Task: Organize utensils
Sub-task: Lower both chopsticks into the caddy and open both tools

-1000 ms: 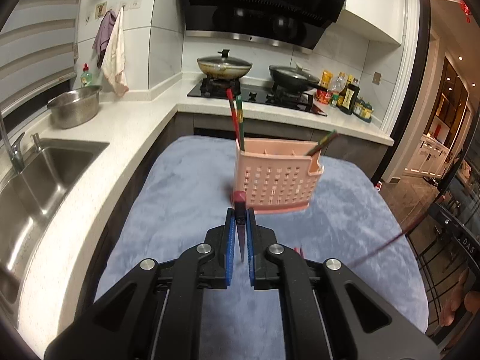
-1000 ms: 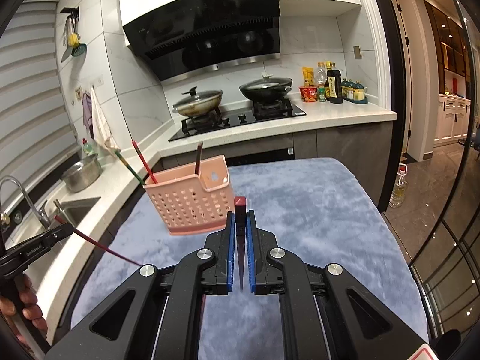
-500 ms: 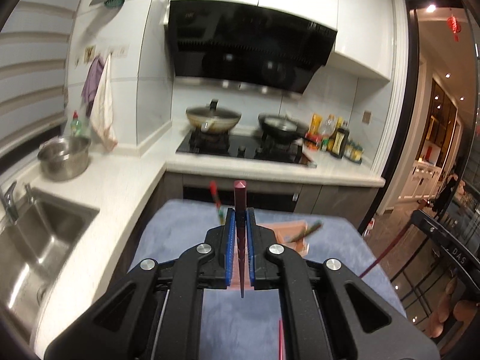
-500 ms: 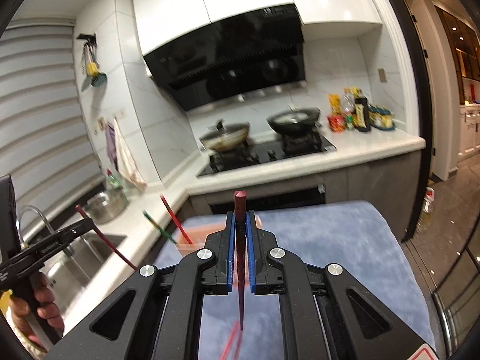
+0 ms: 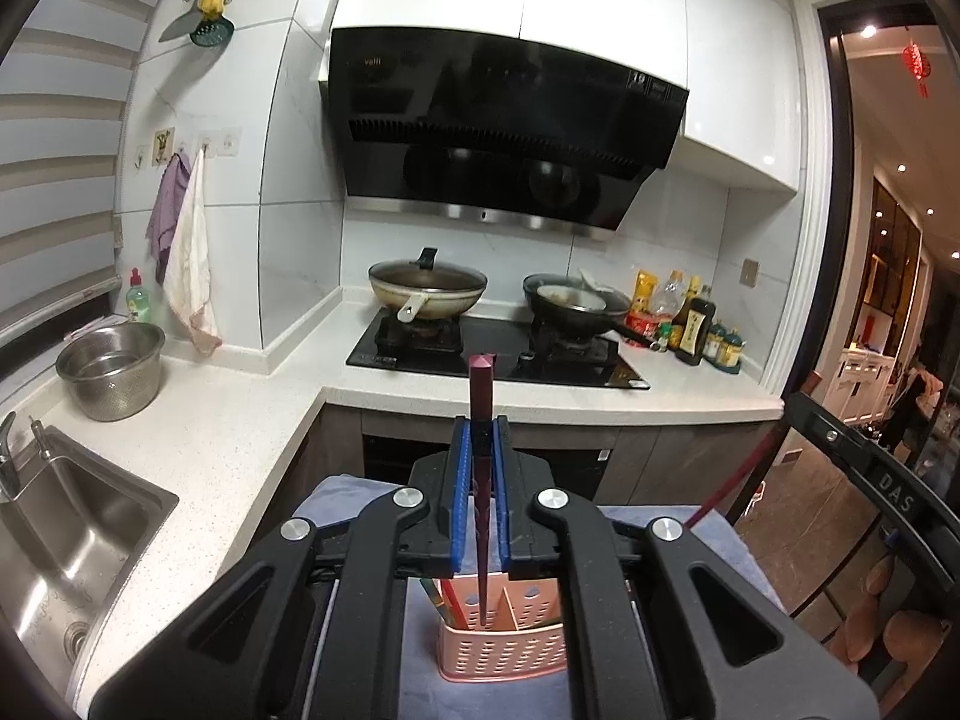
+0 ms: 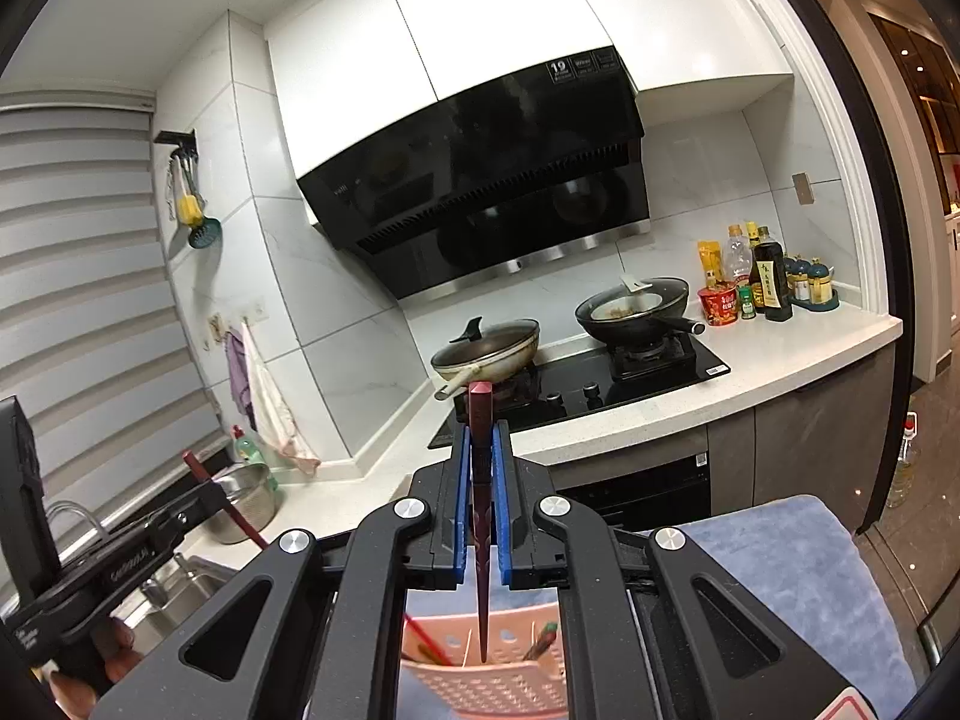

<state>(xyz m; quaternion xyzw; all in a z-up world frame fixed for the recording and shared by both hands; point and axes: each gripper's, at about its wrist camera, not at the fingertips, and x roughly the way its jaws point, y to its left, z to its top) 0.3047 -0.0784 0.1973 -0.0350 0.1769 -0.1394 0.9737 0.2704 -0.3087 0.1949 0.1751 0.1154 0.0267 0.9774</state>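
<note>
My left gripper (image 5: 480,444) is shut on a dark red chopstick (image 5: 480,420) held upright, its thin tip pointing down over the pink perforated utensil basket (image 5: 510,654), which holds other chopsticks. My right gripper (image 6: 480,450) is shut on a second dark red chopstick (image 6: 480,420), also upright with its tip over the basket (image 6: 492,684). The left gripper also shows at the left of the right wrist view (image 6: 198,501) with its chopstick. The right gripper's arm shows at the right edge of the left wrist view.
The basket stands on a blue-grey cloth (image 6: 780,570) over a table. Behind are a white counter (image 5: 228,420), a steel sink (image 5: 66,546), a steel bowl (image 5: 111,369), a hob with two pans (image 5: 429,294) and sauce bottles (image 6: 771,282).
Both grippers have risen and tilted up, so the basket dropped from mid-view to the bottom of both views. Each chopstick has swung upright with its tip now over the basket.
</note>
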